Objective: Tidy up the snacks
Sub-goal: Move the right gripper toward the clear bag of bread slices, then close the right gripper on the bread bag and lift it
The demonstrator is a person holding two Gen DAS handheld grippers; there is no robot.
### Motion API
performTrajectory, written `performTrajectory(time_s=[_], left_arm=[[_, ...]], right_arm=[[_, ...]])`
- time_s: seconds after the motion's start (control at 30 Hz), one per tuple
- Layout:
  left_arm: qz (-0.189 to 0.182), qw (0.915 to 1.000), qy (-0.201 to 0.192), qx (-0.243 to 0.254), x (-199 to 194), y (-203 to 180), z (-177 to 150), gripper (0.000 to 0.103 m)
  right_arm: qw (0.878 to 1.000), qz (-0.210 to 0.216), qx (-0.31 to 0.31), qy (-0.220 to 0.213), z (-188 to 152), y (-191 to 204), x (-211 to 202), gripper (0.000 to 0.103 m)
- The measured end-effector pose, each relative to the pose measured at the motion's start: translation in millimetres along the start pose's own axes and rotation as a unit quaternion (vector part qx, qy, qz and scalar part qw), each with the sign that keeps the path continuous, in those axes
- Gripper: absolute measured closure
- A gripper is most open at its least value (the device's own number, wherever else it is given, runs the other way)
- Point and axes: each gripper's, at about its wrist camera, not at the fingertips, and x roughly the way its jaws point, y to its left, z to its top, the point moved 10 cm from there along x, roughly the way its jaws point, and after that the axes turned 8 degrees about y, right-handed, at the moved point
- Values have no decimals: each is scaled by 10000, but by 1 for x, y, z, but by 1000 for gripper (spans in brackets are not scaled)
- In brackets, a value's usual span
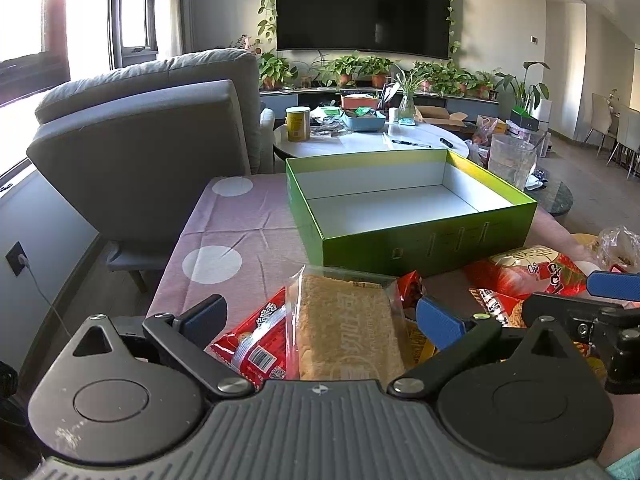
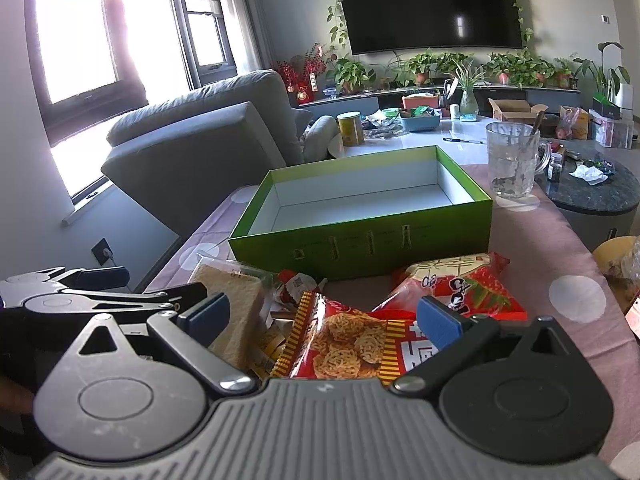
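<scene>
Pink polka-dot tablecloth (image 2: 560,240) covers the table; green box (image 2: 360,240) sits far centre, snack packets (image 2: 352,340) heaped near, glass mug (image 2: 512,168) far right, possibly a bagged bun (image 2: 624,260) at right edge.

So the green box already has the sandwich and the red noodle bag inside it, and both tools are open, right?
Not quite. The green box has nothing inside; the right wrist view shows its bare white bottom. The sandwich and the red noodle bag lie on the table in front of it. Both the left tool and the right tool are open, as you said.
</scene>
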Motion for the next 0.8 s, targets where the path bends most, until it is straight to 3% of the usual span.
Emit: performTrajectory(time_s=[0.43, 0.8], left_arm=[[66, 10000, 19, 13, -2, 6, 0, 1], [44, 10000, 71, 28, -2, 14, -5, 3]], right_arm=[[9999, 147, 10, 15, 2, 4, -1, 17], [9975, 652, -26, 260, 6, 21, 0, 17]])
